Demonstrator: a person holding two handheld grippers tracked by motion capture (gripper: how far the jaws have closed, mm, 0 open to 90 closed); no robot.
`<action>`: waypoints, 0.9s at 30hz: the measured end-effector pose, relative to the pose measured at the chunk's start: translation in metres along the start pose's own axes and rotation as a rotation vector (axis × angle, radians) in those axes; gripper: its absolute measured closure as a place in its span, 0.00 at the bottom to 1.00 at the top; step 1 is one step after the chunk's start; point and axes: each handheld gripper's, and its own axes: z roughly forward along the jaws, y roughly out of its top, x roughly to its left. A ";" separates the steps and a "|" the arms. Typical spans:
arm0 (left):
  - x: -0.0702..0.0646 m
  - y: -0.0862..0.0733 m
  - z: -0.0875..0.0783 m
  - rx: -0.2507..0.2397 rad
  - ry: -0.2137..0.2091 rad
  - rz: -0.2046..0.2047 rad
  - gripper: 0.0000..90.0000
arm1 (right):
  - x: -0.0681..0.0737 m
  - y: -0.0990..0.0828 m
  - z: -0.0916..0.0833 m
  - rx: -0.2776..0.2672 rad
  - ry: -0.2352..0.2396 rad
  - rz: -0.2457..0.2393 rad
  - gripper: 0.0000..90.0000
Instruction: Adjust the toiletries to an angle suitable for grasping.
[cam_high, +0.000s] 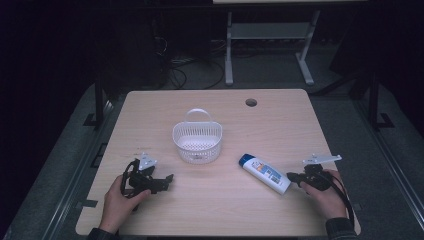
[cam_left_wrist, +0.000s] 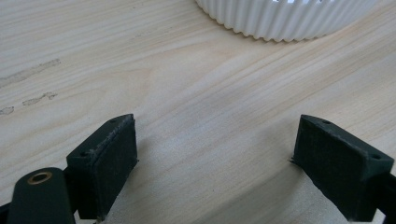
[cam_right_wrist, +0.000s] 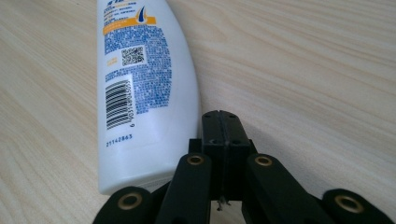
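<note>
At the left of the table (cam_high: 150, 107), the left gripper (cam_high: 169, 178) rests low on the wood in the person's left hand (cam_high: 117, 202), its jaws spread wide with nothing between them. In the left gripper view the bare tabletop lies between the two black pads (cam_left_wrist: 109, 154), and the ribbed wall of the white basket (cam_left_wrist: 285, 21) stands a little way ahead.

The white slotted plastic basket (cam_high: 197, 141) sits upright near the middle of the table, handle raised, and looks empty as far as can be seen.

To its right the white shampoo bottle (cam_high: 265, 173) lies on its side, blue cap toward the basket, flat base toward the person's right hand (cam_high: 330, 197). The right gripper (cam_high: 291, 176) points at that base, jaws pressed together, holding nothing. In the right gripper view the closed tips (cam_right_wrist: 223, 122) sit just beside the bottle (cam_right_wrist: 140, 88) near its base end; whether they touch it I cannot tell.

The likely job is putting the bottle in the basket. With the jaws closed, any push forward would probably shove or spin the smooth, rounded bottle across the wood rather than grip it. They need to spread first. A pinch taken at the very base could also let the cap end droop and catch the basket rim.
</note>
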 end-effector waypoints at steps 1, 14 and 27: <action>0.000 0.000 0.000 0.000 0.000 0.000 0.14 | 0.000 0.000 0.000 0.004 0.002 0.001 1.00; 0.000 0.000 0.000 0.000 0.000 -0.001 0.14 | 0.013 0.002 0.003 0.032 0.043 -0.039 1.00; 0.000 0.000 0.000 0.000 0.000 0.000 0.14 | 0.022 0.005 0.004 0.035 0.061 -0.051 0.96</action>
